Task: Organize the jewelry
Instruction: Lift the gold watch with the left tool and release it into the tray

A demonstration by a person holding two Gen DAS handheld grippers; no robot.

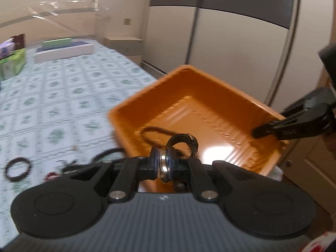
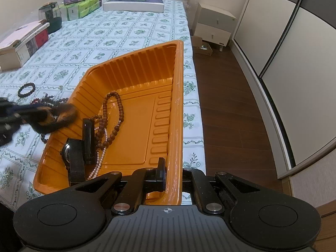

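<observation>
My left gripper (image 1: 163, 164) is shut on a wristwatch (image 1: 164, 163) with a silver case and black strap (image 1: 184, 141), held over the near-left rim of the orange tray (image 1: 210, 88). In the right wrist view the left gripper shows blurred at the tray's left wall (image 2: 52, 115). My right gripper (image 2: 173, 180) is shut on the tray's right wall (image 2: 177, 126). Inside the tray lie a brown bead necklace (image 2: 109, 117), a pearl strand (image 2: 98, 161) and a black watch (image 2: 73, 155). Bead bracelets (image 2: 26, 89) lie on the bedsheet left of the tray.
The tray sits at the right edge of a bed with a green-patterned sheet (image 2: 126, 33). Books (image 2: 21, 42), tissue packs (image 2: 82, 6), a dark jar (image 2: 50, 14) and flat boxes (image 2: 134, 4) stand at the far end. A nightstand (image 2: 214, 27), wardrobe doors and wooden floor are on the right.
</observation>
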